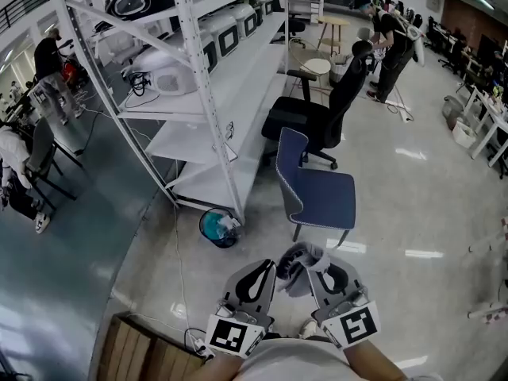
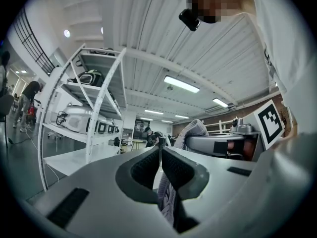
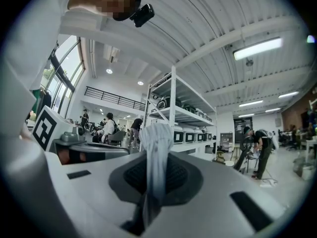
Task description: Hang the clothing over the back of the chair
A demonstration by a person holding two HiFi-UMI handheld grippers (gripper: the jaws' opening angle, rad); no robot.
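The left claw [image 2: 161,151] is pinched shut on a fold of grey knit cloth; the right claw [image 3: 155,133] is likewise clamped on a pale twist of the same clothing [image 1: 302,267], which hangs bunched between the two, close to the person's body; neither claw is near the chair yet.

The blue chair [image 1: 321,197] stands at 12 o'clock from the claws, well apart, its back turned toward 10 o'clock.

Likely trouble: each hold looks like a thin pinch of fabric, so a tug apart to spread it could pull a fold free; draped bunched or off-centre, it would probably slide off the smooth curved back; the teal bin [image 1: 218,227] at 10 o'clock and the white cable [image 1: 178,252] running past it lie near the walking line and could catch a foot.

No brand or lettering is legible; the cubes carry only black-and-white square markers.
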